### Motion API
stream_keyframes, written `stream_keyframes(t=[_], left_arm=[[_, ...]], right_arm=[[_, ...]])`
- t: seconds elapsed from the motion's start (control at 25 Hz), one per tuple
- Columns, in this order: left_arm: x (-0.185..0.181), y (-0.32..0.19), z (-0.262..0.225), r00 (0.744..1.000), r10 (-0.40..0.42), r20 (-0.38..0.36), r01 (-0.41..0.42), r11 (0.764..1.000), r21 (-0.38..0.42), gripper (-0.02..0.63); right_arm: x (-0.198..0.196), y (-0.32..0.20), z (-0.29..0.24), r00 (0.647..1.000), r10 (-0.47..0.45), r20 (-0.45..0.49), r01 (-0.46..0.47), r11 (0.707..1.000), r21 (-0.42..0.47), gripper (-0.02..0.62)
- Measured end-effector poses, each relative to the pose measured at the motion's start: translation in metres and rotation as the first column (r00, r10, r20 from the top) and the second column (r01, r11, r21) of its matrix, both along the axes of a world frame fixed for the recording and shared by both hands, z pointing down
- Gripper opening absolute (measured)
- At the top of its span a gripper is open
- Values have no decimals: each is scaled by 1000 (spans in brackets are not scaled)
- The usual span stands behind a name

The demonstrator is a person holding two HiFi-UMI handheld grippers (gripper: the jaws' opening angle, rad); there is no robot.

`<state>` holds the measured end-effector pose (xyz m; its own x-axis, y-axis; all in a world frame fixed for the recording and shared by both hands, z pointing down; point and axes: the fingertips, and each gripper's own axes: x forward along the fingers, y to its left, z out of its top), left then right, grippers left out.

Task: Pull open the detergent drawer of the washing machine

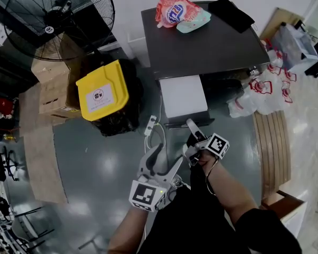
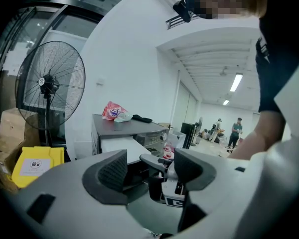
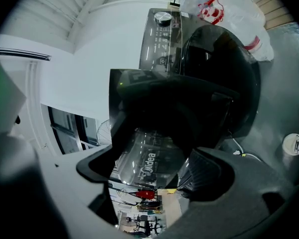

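We saw a grey floor (image 1: 95,168) polished enough to throw glare, a washing machine (image 1: 201,46) with a smooth satin dark top, and its drawer (image 1: 183,95) of plain white plastic. The yellow bin lid (image 1: 102,89) looked like smooth plastic, the boxes (image 1: 52,91) matt cardboard, the pads (image 2: 113,172) on the left gripper (image 2: 150,169) ribbed and matt black.

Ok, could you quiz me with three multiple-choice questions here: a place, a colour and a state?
1. Where is the pink-and-red plastic bag? A on the dark grey washing machine; B on the floor; C on the fan.
2. What colour is the plastic bin lid beside that machine? A blue; B yellow; C green.
3. How do the jaws of the left tool stand? A shut on a cable; B shut, empty; C apart, empty.
Answers: A, it lies on the machine's top; B, the lid is plainly yellow; C, a gap shows between them with nothing held.
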<state>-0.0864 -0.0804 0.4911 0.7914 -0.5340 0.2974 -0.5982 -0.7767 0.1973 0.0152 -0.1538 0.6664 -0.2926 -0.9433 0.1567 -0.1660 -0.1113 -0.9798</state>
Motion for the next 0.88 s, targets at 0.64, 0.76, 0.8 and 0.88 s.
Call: stream_keyframes(t=[0.64,0.76,0.8,0.88], left_arm=[[-23,41,-13,998,39,-47,-37,998,52,279],[-20,48,-19,996,53,-69,-48,996,69,279],[-19,50,-23,996,55,-75,-49,996,73,279],[-16,53,-33,995,54,-84,-48,996,74,279]], right_arm=[[-31,50,-45,913,-160,-376,205,975,83,183],[-32,60,-77,823,-177,-540,276,955,107,15],[-34,63,-90,784,-181,-593,307,945,117,-2],[-38,70,-117,696,-182,-695,371,919,132,-3]])
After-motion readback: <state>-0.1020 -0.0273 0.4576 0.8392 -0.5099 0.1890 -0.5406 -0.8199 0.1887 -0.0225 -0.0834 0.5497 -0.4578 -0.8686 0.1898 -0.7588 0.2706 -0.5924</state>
